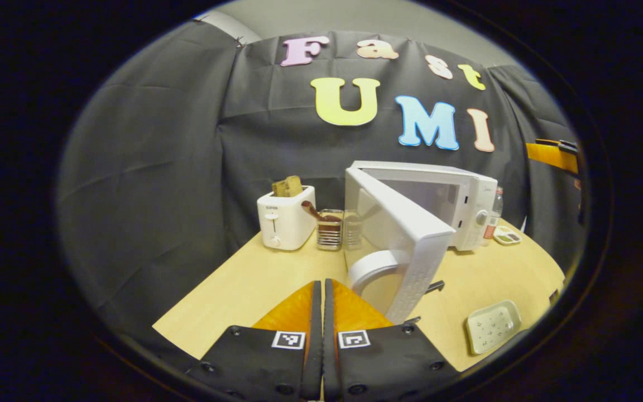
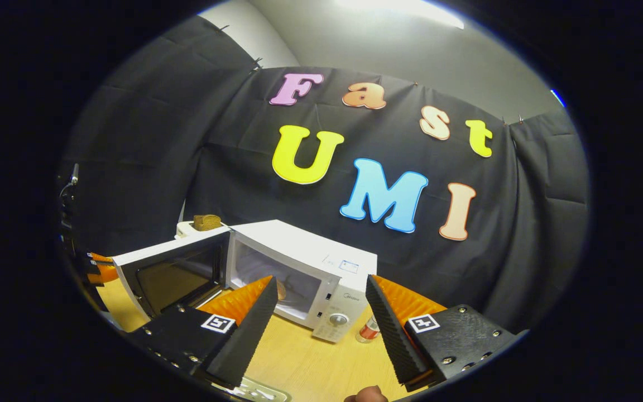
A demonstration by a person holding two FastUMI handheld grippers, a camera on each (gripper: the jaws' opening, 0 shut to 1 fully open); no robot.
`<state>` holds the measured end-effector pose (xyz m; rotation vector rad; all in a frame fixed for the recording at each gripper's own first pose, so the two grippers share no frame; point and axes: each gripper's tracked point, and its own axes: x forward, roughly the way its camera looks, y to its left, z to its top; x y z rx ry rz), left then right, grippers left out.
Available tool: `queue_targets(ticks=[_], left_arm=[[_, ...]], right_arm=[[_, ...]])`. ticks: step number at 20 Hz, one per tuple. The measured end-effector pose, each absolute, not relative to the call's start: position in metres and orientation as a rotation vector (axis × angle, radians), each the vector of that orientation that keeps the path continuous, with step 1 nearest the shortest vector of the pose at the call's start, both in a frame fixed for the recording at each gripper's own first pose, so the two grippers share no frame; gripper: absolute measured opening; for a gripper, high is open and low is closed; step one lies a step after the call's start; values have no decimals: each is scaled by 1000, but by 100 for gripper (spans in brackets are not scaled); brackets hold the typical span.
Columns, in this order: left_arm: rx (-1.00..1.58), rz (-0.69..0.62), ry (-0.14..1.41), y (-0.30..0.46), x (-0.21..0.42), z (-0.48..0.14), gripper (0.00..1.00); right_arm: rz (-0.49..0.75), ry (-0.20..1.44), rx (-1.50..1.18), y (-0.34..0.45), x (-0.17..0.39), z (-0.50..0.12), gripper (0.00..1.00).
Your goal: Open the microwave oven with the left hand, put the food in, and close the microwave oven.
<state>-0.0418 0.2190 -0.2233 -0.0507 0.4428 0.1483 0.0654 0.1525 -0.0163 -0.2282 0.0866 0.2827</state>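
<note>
A small grey brand word sat on the front of the white toaster point(image 1: 286, 219), too small to read; the microwave oven point(image 1: 455, 204) carried a brand mark above its dials that could not be made out either. The microwave oven stood at the far side of the worktop point(image 1: 254, 279), its door point(image 1: 405, 240) swung open toward the near side, the handle point(image 1: 370, 268) facing the left hand-held gripper point(image 1: 323, 290), whose fingers were pressed together with nothing between them.

The toaster held brown bread slices point(image 1: 287, 186) in its slots. Beside it, a clear container point(image 1: 330, 229) held a brown utensil. A shallow pale tray point(image 1: 492, 326) lay near on the right. Far right, a small plate point(image 1: 507, 235) carried coloured bits, too small to name.

In the right gripper view, the right hand-held gripper point(image 2: 321, 315) stood wide, holding nothing, in front of the oven cavity point(image 2: 277, 282). Something round and brownish showed inside, half hidden by a finger. A bottle point(image 2: 368, 329) stood by the control panel, partly hidden.
</note>
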Motion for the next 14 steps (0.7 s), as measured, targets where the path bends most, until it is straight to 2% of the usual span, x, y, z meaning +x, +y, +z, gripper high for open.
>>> queue_targets(ticks=[14], left_arm=[[-86,4,443,121,-8,-206,8]], right_arm=[[234,153,-220,88,61,-27,97]])
